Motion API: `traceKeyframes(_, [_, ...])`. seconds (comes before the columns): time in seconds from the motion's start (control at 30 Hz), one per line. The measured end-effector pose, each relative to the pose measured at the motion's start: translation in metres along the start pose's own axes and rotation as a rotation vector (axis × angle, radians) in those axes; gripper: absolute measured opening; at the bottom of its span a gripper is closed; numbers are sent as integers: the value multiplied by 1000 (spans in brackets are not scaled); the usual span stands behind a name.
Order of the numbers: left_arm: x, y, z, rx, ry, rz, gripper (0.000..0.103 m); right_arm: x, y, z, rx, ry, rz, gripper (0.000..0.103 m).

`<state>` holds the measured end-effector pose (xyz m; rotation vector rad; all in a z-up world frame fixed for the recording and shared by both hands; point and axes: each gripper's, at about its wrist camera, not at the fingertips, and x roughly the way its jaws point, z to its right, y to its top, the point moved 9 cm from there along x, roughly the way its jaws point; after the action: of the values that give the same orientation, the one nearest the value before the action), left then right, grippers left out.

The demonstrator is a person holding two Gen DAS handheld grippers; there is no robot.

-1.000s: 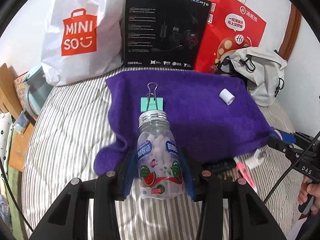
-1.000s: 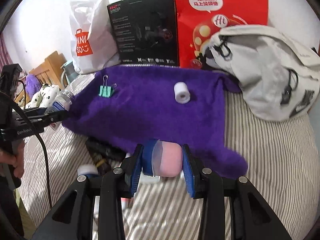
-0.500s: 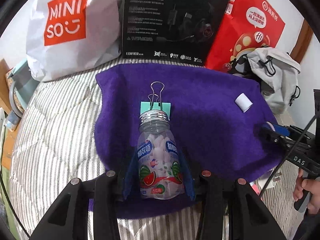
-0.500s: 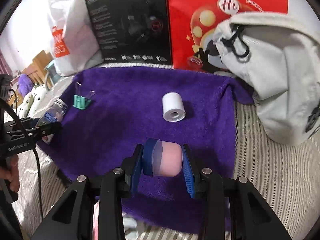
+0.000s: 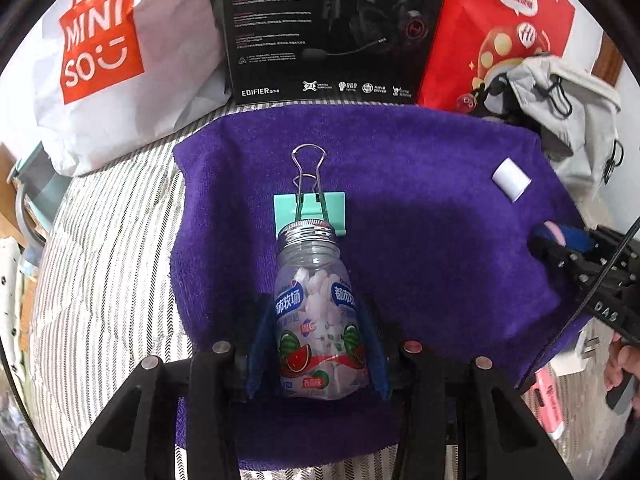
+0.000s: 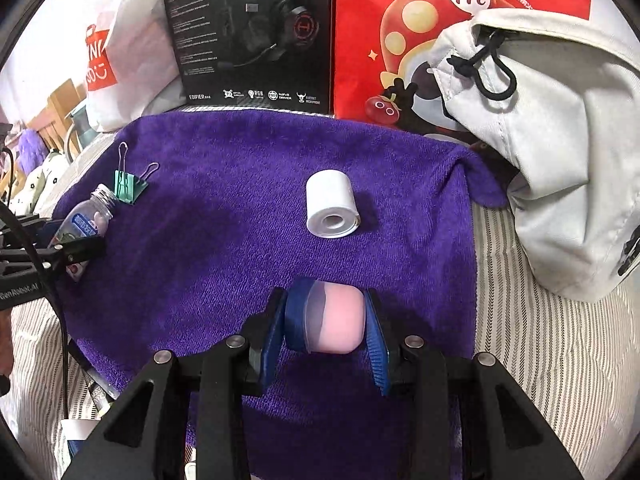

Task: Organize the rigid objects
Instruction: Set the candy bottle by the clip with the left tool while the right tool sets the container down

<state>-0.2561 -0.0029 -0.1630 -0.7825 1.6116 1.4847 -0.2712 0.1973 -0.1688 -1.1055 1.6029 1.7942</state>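
Two handheld grippers carry items over a purple towel [image 6: 240,248] spread on a striped bed, midway through sorting rigid objects onto the cloth. The left gripper [image 5: 318,344] is clamped on a clear candy bottle [image 5: 318,320] with a silver cap, held at the towel's near-left part with its cap just short of a green binder clip [image 5: 310,212]; the right gripper [image 6: 326,332] is closed around a pink, rounded object [image 6: 340,320] above the towel's near edge, to the right. Whether either item touches the cloth cannot be told. The step in hand appears to be placement: the next move likely calls for lowering each item onto bare towel, clear of the clip and of the white paper roll [image 6: 331,210] lying farther back, then opening the jaws. Counted on the towel: one clip and one roll; in the grippers, one bottle and one pink object.
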Motion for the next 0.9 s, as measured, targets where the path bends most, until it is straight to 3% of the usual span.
traceKeyframes(0.43, [1, 1, 0, 41, 25, -20, 45, -1, 2, -2, -41, 21, -4, 41])
traceKeyframes(0.53, [1, 0, -1, 43, 30, -24, 48, -2, -1, -2, -45, 37, -27, 52])
traceKeyframes(0.6, [0, -2, -1, 44, 30, -26, 50, -3, -4, -4, -58, 38, -49, 65])
traceKeyframes(0.73, [-2, -4, 2, 68, 46, -24, 60, -11, -9, -3, -60, -2, -60, 65])
traceKeyframes(0.87, [-15, -7, 2, 47, 47, -6, 61, -38, -10, 1, -30, 0, -31, 66])
traceKeyframes(0.9, [-24, -7, 2, 35, 47, 13, 66, -46, -11, 3, -28, -6, -22, 70])
